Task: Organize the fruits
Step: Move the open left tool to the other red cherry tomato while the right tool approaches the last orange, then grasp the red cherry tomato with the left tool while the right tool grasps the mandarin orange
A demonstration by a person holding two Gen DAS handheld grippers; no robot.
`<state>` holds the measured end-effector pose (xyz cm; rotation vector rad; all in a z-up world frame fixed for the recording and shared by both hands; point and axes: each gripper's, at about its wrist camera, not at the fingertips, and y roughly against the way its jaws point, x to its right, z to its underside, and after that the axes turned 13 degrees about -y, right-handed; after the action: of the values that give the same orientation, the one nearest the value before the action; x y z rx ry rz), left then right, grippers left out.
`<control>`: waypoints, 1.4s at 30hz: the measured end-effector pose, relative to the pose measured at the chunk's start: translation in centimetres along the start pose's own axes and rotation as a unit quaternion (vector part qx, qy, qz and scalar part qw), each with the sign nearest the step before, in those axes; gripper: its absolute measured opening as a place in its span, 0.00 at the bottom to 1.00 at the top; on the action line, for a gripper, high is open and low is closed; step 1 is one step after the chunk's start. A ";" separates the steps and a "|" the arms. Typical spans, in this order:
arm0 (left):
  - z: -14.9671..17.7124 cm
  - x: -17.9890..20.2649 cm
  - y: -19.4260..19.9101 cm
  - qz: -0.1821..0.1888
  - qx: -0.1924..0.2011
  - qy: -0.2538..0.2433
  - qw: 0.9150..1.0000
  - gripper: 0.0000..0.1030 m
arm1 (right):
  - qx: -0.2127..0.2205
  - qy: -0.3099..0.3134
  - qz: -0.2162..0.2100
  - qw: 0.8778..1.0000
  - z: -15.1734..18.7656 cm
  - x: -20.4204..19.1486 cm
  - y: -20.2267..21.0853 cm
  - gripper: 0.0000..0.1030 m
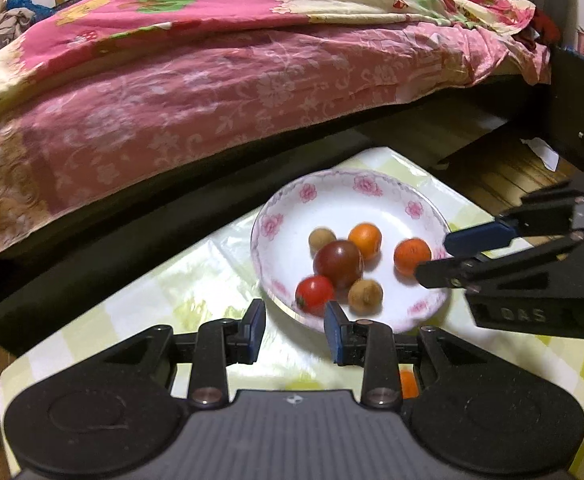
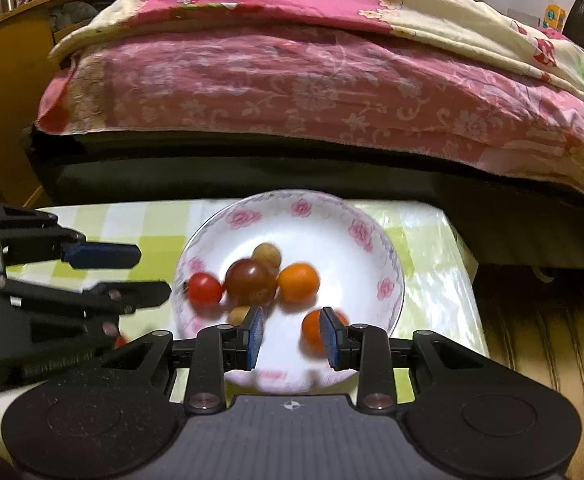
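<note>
My left gripper (image 1: 293, 330) and right gripper (image 2: 290, 334) both have jaws parted with nothing between them. Fruits sit in the floral plate (image 2: 355, 228) on the checked desk (image 1: 132, 300): dark tomato (image 1: 337, 263), red tomato (image 1: 314, 294), two oranges (image 1: 365, 240), two brown longans (image 1: 365, 296). Another orange fruit (image 1: 408, 384) lies on the desk behind my left jaws. Pink-covered bed (image 1: 212, 100) beyond.

A home bedroom: bed (image 1: 212, 92) under pink floral quilt (image 2: 331, 80), wooden floor (image 1: 503, 176).

Pink floral bed (image 1: 220, 92), wooden floor (image 1: 503, 176)
</note>
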<state>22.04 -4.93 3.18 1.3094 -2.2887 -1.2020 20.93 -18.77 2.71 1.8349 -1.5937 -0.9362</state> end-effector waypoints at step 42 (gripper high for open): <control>6.0 0.4 -2.1 0.047 -0.056 0.003 0.997 0.40 | -0.088 0.035 -0.046 0.994 5.9 -2.7 -1.5 0.19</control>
<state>19.74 -2.64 -2.26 1.1517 -2.2175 -1.2726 17.08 -15.59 -1.68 1.8092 -1.3492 -1.0091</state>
